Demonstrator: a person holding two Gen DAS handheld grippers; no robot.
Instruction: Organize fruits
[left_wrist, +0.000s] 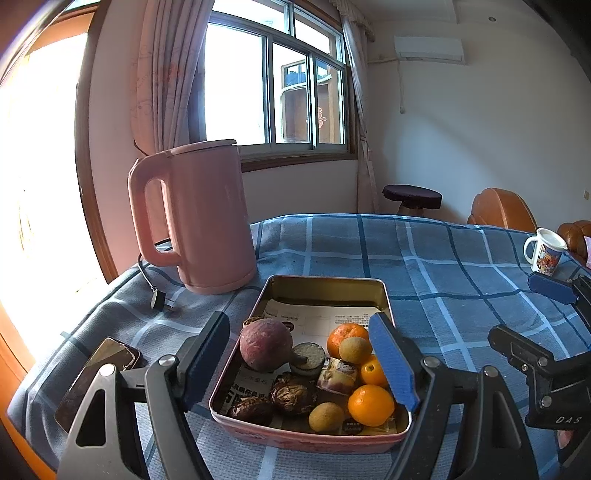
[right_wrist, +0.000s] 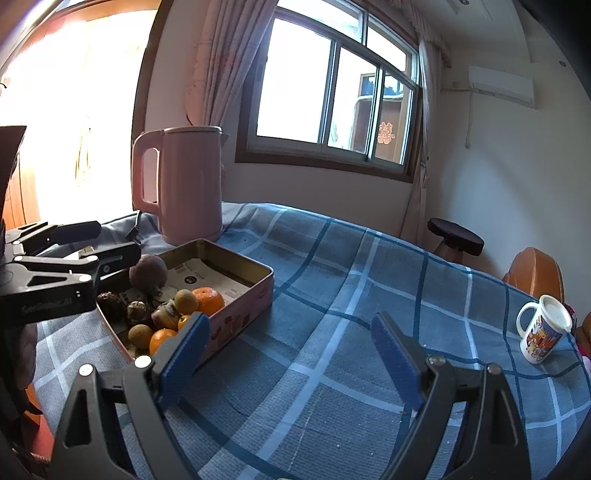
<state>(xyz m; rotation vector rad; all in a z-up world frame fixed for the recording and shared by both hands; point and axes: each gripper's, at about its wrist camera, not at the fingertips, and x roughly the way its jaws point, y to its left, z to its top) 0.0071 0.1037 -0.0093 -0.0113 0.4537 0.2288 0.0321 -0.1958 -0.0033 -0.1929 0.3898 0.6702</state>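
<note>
A pink tin tray (left_wrist: 327, 282) lined with paper sits on the blue plaid cloth. It holds a purple passion fruit (left_wrist: 265, 343), a mandarin (left_wrist: 345, 334), oranges (left_wrist: 370, 404), small tan longans (left_wrist: 354, 350) and dark wrinkled fruits (left_wrist: 291, 393). My left gripper (left_wrist: 301, 360) is open and empty, its jaws straddling the tray's near end. My right gripper (right_wrist: 288, 354) is open and empty over bare cloth, right of the tray (right_wrist: 240, 314). The left gripper (right_wrist: 110, 258) shows at the tray's left side in the right wrist view.
A pink electric kettle (left_wrist: 199, 218) stands behind the tray, its plug (left_wrist: 159, 300) on the cloth. A phone (left_wrist: 96, 380) lies at the left edge. A printed mug (right_wrist: 543, 328) stands at the far right. A stool (left_wrist: 412, 197) and chairs stand beyond the table.
</note>
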